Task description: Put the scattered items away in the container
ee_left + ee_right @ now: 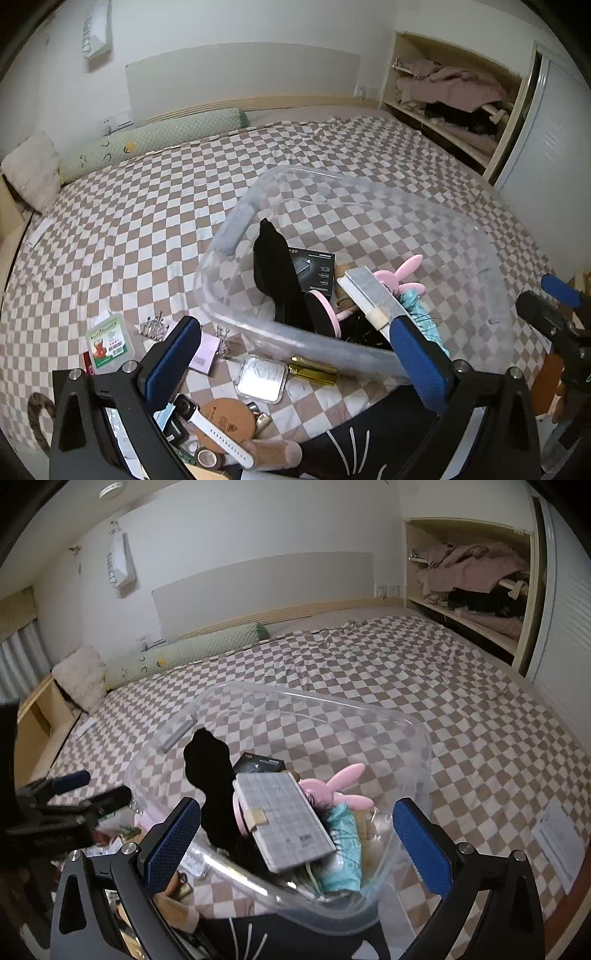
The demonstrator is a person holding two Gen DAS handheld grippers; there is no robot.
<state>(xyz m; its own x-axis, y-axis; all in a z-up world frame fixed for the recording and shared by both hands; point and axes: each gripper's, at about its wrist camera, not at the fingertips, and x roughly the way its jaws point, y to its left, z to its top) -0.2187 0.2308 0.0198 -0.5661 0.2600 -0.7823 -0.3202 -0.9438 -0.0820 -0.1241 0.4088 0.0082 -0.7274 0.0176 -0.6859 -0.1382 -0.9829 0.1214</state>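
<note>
Hovering spread and empty, the right gripper (295, 834) has the grey checked notebook (284, 819) lying in the clear plastic tub (421, 746); the left gripper (299, 350), also spread, faces the leftover clutter.

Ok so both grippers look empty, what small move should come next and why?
Probably lower the open left hand-held gripper onto the small clear square box lying on the checked bed cover just outside the clear container. It is one of the nearest loose items, and the right hand-held gripper hangs open and empty over the container.
</note>
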